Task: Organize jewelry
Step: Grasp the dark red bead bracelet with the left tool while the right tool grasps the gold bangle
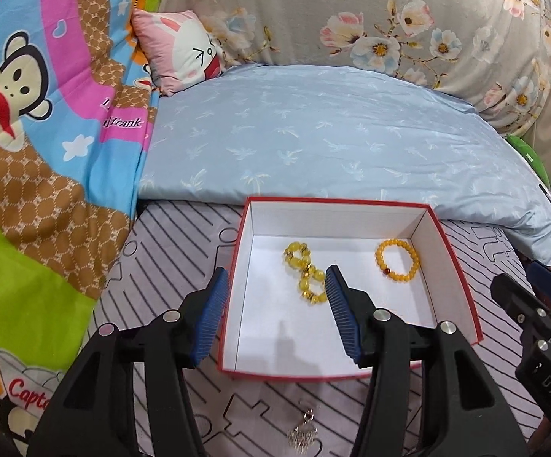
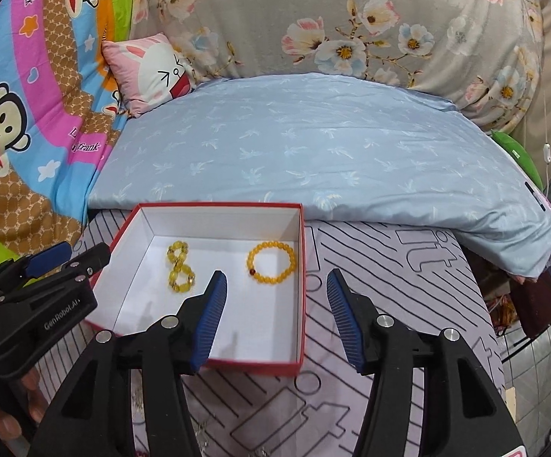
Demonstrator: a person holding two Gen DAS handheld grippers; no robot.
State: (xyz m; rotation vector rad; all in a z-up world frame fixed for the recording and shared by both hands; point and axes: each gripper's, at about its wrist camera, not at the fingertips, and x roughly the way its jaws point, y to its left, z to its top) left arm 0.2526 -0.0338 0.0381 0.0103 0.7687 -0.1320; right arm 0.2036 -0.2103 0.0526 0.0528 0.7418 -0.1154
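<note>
box (image 1: pixel 454 266): red, open, white-lined, set on the striped bed sheet (image 1: pixel 184 236) below the blue quilt's (image 1: pixel 313 141) edge | twisted yellow bracelet (image 1: pixel 306 272) and round orange bracelet (image 1: pixel 397 262): laid apart inside | silver trinket (image 1: pixel 302 432): seen near bed's front edge | left tongs (image 1: pixel 275 312), right tongs (image 2: pixel 275 316): parted, nothing gripped

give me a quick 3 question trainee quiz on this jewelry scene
1. How many bracelets lie in the box?
2. True or false: the left tool grips a bracelet.
3. Which bracelet is twisted into a figure eight: A) the left one B) the right one?

Key: 1) two; 2) false, its jaws are open and empty; 3) A.
</note>
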